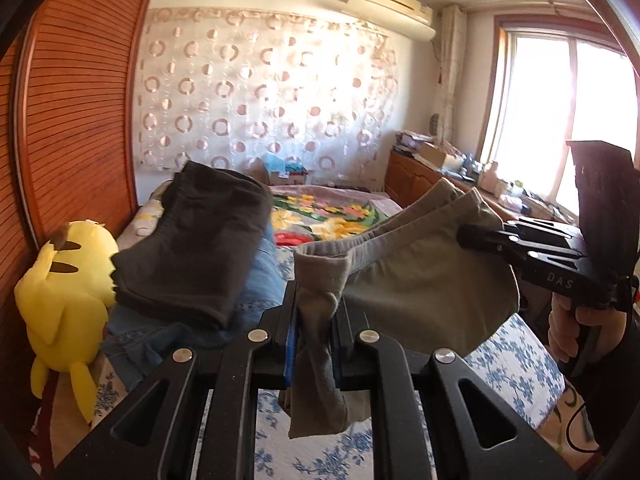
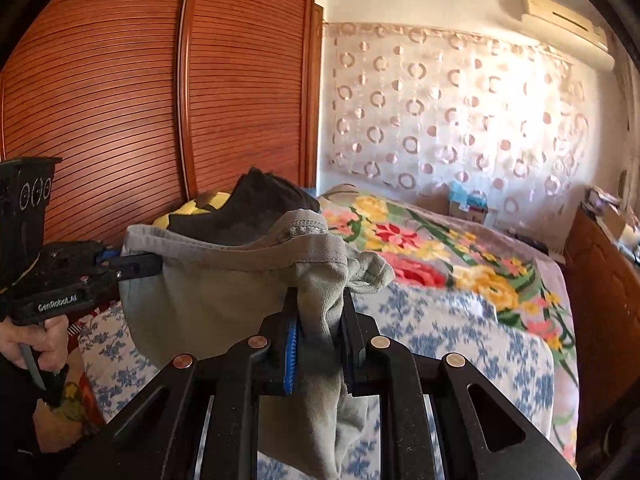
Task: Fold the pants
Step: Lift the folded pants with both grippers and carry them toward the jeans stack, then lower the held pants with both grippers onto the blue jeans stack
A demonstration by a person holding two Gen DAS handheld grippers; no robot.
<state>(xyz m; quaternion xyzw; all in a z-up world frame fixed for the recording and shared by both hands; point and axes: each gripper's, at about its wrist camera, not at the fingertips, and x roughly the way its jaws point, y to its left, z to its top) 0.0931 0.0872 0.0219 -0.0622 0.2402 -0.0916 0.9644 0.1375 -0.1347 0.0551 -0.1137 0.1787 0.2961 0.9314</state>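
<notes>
Pants (image 1: 420, 296) of grey-green cloth hang bunched above the bed (image 1: 516, 364). Left gripper (image 1: 316, 312) and right gripper (image 2: 320, 312) each pinch one end.

Grey-green pants (image 1: 420, 292), soft knit cloth with a stitched hem, hang bunched in the air above the bed, stretched in a sagging swag between two pinched ends, each end's loose cloth drooping down in a crumpled fold.

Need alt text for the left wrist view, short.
Grey-green pants hang in the air above a floral bedspread, pinched by the left gripper in the foreground and the right gripper at right. Folded dark pants and a yellow plush toy lie at left.
</notes>
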